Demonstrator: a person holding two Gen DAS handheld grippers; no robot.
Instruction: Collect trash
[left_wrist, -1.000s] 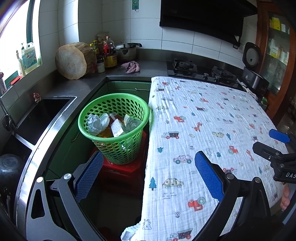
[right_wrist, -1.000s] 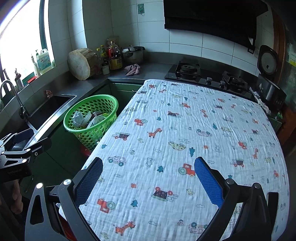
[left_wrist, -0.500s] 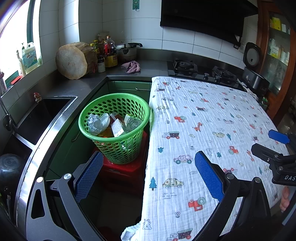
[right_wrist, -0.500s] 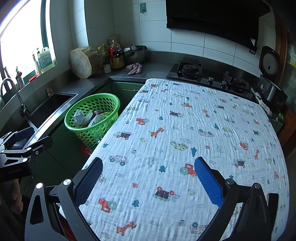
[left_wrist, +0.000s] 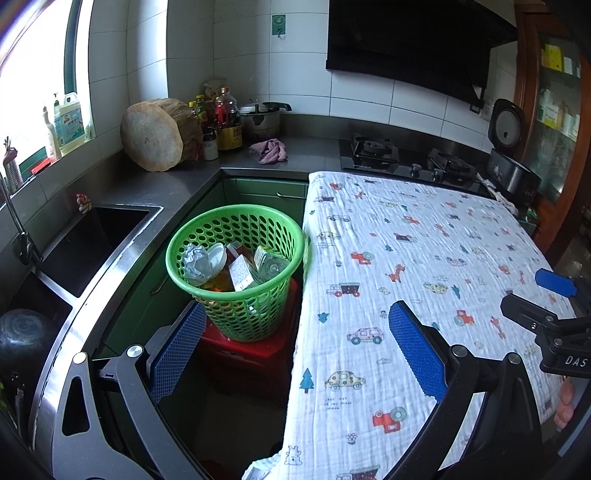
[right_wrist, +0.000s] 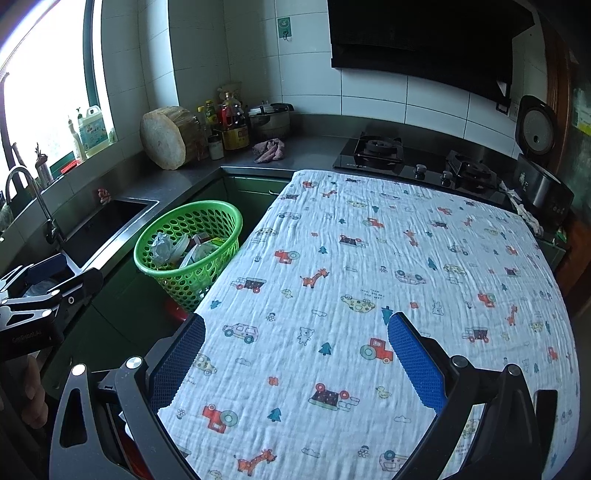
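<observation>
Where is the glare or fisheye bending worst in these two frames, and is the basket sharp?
Left wrist view: window blown out, counter edge bowed, green basket sharp. Right wrist view: window overexposed too, range hood nearly black, cloth evenly lit.

Both grippers are just hanging in the air with nothing in them. Left hand-held gripper (left_wrist: 295, 343) has its jaws spread wide, blue pads (left_wrist: 415, 350) facing each other across a big gap. Right hand-held gripper (right_wrist: 295, 350) is the same deal, wide open, pads (right_wrist: 415, 358) far apart. Each one shows up at the edge of the other's camera, side by side, with a bit of the person's fingers (right_wrist: 31, 391) wrapped round the left handle
</observation>
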